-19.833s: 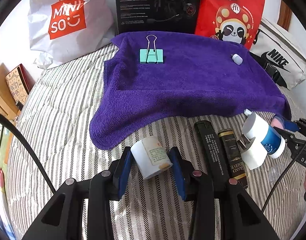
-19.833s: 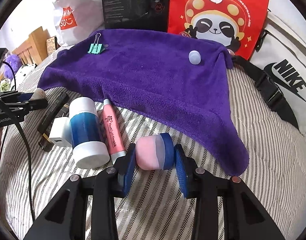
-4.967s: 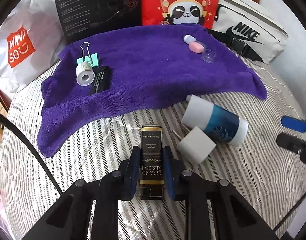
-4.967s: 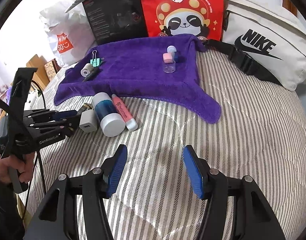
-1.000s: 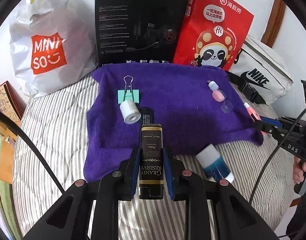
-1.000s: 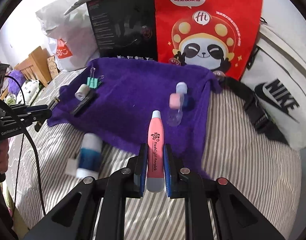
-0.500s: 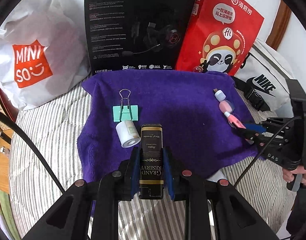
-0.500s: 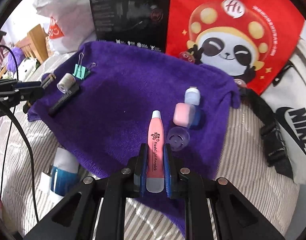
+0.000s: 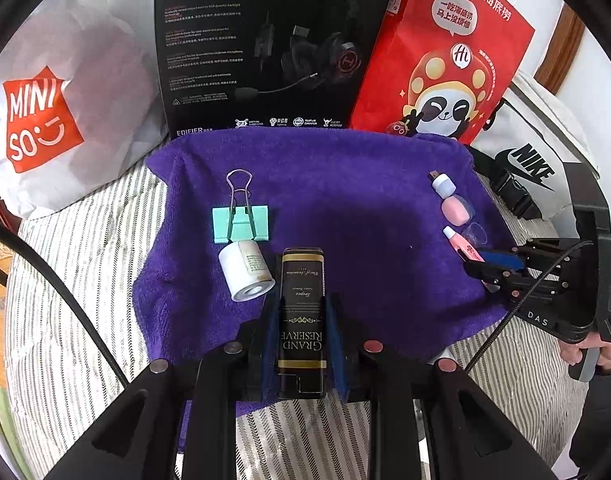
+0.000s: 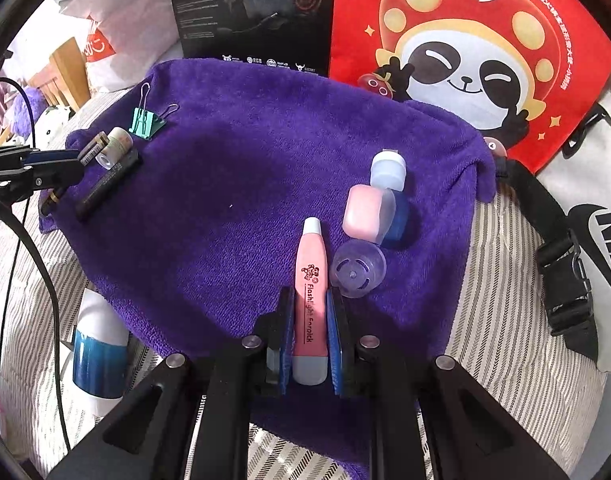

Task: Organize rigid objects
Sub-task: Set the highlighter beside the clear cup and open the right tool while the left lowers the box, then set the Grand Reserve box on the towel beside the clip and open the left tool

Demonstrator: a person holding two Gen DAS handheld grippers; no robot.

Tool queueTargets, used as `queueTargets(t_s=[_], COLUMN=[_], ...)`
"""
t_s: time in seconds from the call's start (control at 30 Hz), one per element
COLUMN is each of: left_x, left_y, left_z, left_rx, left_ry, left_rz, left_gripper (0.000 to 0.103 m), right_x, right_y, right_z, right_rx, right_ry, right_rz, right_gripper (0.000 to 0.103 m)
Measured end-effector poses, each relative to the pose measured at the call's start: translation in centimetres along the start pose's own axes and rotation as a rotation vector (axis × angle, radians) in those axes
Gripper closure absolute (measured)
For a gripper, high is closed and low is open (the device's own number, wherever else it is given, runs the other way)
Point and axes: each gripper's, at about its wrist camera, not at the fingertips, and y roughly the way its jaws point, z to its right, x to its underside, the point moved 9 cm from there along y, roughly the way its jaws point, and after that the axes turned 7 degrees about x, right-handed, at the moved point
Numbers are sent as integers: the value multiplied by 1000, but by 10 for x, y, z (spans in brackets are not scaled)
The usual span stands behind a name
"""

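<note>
Left gripper (image 9: 302,322) clamps the black box (image 9: 302,312) over the towel (image 9: 345,184); right gripper (image 10: 309,336) grips the pink pen (image 10: 310,296) there too.

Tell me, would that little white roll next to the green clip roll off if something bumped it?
Probably a little. The white roll is a cylinder lying on its side, so a nudge could turn it. The fuzzy purple towel should slow it, and the green clip seems to block one side.

Each camera looks forward along its own fingers, close over the purple towel (image 9: 345,200) on the bed. Both views share the towel (image 10: 245,200), with the boxes beyond the fingertips; each view shows the other gripper off to one side.
</note>
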Motion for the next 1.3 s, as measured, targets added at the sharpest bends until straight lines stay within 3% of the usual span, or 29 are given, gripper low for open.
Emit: queueTargets(t_s=[0.2,0.23,0.3,0.6,0.83,1.0,1.3], left_x=[0,0,-1,-12,-31,-43,-47], left_y=[5,6,8,29,54,68,81], left_z=[3,3,3,10,12,7,16], left_rx=[4,8,5,10,19,-34,-124], left_ry=[3,-3,-4,-7,-21,-3,75], left_rz=[-2,-4,-3,-15,-6,-9,-7], left_gripper=[80,81,80,80,80,80,80], right_x=[1,2,5,13,23,34,47], right_y=[-2,-2,-5,-25,-49,-55,-73], right_z=[1,1,-1,4,15,20,16], right_rx=[-22,-30,-56,-39,-40,-52,-48], right_ry=[18,22,22,31,137,228,256], right_rz=[15,16,12,37,98,109,141], right_gripper=[84,81,66,64,64,64,60])
